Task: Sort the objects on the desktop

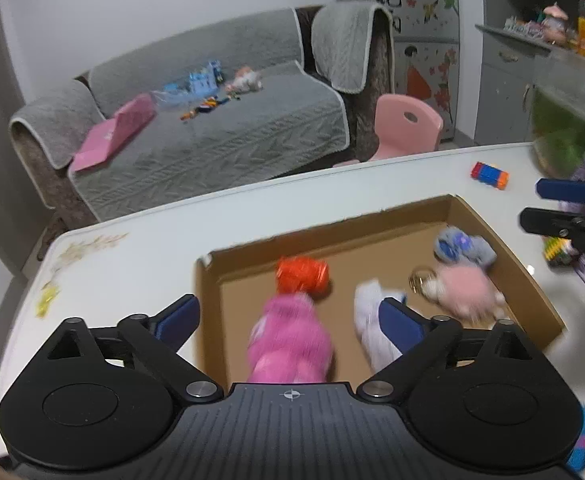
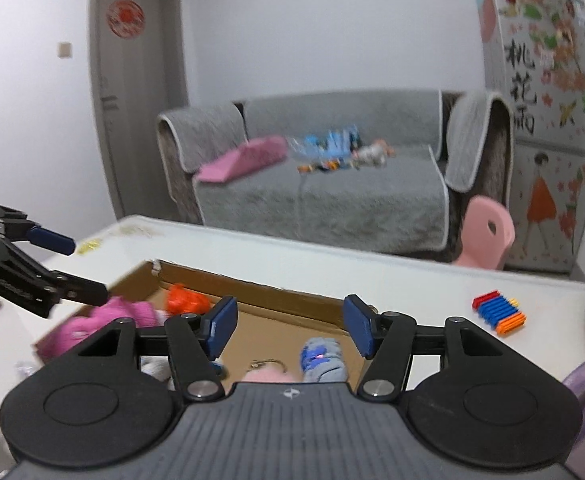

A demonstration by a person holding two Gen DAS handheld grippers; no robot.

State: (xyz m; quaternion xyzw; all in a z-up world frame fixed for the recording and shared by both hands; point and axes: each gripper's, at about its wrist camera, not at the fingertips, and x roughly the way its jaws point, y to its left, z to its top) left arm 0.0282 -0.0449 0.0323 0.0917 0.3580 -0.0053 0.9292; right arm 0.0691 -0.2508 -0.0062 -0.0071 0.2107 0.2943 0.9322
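Observation:
A shallow cardboard box (image 1: 532, 288) lies on the white table (image 1: 132, 248). In it lie a bright pink plush (image 1: 292, 340), an orange item (image 1: 302, 274), a white soft toy (image 1: 372, 320), a pale pink plush with a key ring (image 1: 464, 290) and a grey-blue plush (image 1: 464, 246). My left gripper (image 1: 290, 318) is open above the box's near left part, with the pink plush blurred between its fingers and apart from them. My right gripper (image 2: 290, 326) is open and empty over the box's right part (image 2: 252, 324); it also shows in the left wrist view (image 1: 548, 206).
A striped red, blue and orange block toy (image 1: 489, 175) lies on the table beyond the box (image 2: 498, 312). Purple and green items (image 1: 584, 264) sit at the table's right edge. A grey sofa (image 1: 212, 120) with toys and a pink chair (image 1: 406, 124) stand behind the table.

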